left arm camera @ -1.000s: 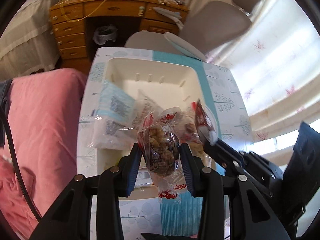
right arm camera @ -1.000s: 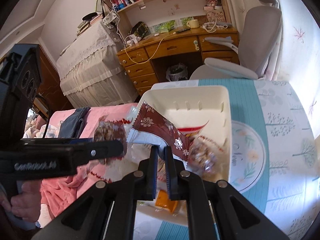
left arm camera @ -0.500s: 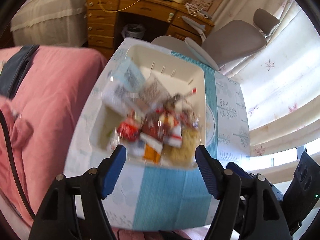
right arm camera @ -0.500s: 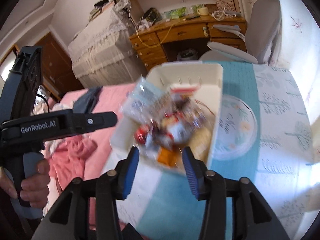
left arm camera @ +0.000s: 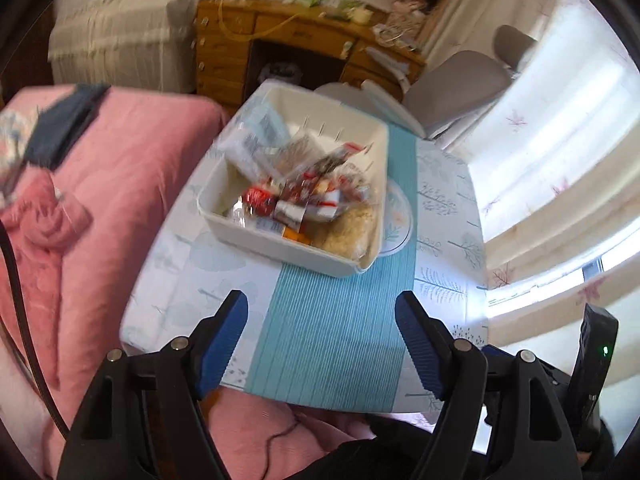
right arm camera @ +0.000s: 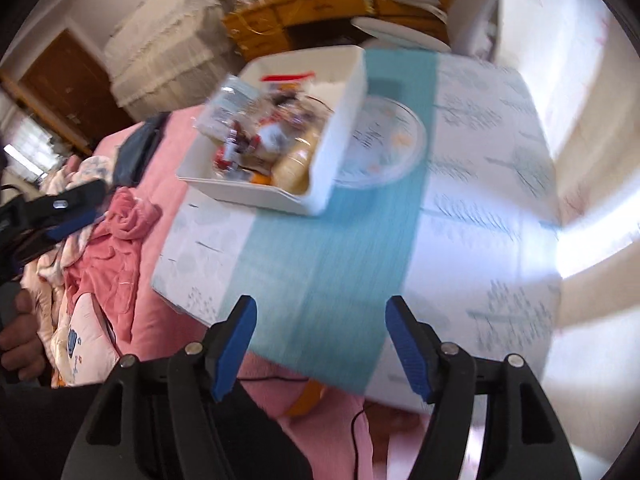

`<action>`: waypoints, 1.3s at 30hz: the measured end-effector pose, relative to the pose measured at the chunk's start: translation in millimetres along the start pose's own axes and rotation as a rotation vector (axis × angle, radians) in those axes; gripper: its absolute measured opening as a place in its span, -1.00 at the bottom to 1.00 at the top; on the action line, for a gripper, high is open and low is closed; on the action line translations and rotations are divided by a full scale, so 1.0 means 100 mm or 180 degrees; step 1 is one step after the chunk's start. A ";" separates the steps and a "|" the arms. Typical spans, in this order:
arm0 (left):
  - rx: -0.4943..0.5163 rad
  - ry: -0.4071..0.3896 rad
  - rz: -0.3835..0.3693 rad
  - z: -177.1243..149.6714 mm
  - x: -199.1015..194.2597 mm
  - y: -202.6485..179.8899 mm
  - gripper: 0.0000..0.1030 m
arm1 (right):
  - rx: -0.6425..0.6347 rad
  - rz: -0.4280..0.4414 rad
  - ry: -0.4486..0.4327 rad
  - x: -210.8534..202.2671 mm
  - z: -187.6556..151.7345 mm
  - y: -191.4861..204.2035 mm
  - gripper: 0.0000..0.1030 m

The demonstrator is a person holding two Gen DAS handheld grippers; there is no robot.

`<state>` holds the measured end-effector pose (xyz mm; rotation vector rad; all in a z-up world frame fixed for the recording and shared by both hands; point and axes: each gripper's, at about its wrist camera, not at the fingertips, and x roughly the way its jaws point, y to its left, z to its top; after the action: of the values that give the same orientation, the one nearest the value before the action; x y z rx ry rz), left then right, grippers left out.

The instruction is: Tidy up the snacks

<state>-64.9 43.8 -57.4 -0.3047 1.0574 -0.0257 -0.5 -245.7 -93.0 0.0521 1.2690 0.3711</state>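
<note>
While both of my grippers are hovering over the near end of the table (left arm camera: 444, 216), the snacks (left arm camera: 304, 196) are all sitting heaped in the white bin (left arm camera: 280, 246), which I am judging to mean the gathering is done or nearly so. My left gripper (left arm camera: 320, 340) is standing apart with nothing between its blue pads, and my right gripper (right arm camera: 320, 344) is the same; the jaws of both have just been opening. I am seeing no loose packet on the striped teal runner (left arm camera: 324, 332) or on the printed cloth around it, though motion blur is hiding fine detail, so I cannot rule out a small one. What is left, I am guessing, is at most tidying the pile inside the bin.

For room, the near half of the table is lying open under both grippers. The bin is sitting close to the left edge, beside the pink bedding (left arm camera: 100, 208), and a clear plate (right arm camera: 384, 144) is lying against its right side.
</note>
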 end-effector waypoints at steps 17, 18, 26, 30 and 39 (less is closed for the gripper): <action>0.0554 -0.0284 0.0025 -0.17 -0.49 -0.82 0.99 | 0.0523 -0.0353 -0.0297 -0.79 -0.22 0.09 0.92; 0.0532 -0.0274 0.0052 -0.18 -0.47 -0.81 0.99 | 0.0493 -0.0384 -0.0316 -0.79 -0.25 0.13 0.92; 0.0473 -0.0227 0.0365 -0.25 -0.36 -0.81 0.99 | 0.0352 -0.0495 -0.0586 -0.89 -0.29 0.19 1.00; 0.0506 -0.0239 0.0469 -0.27 -0.37 -0.83 0.99 | 0.0364 -0.0451 -0.0540 -0.84 -0.28 0.18 1.00; 0.0582 -0.0259 0.0495 -0.28 -0.38 -0.86 0.99 | 0.0338 -0.0422 -0.0484 -0.80 -0.27 0.21 1.00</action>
<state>-97.3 -39.1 -15.3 -0.0573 0.9878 0.0294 -51.1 -254.0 -22.5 0.0845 1.1340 0.1820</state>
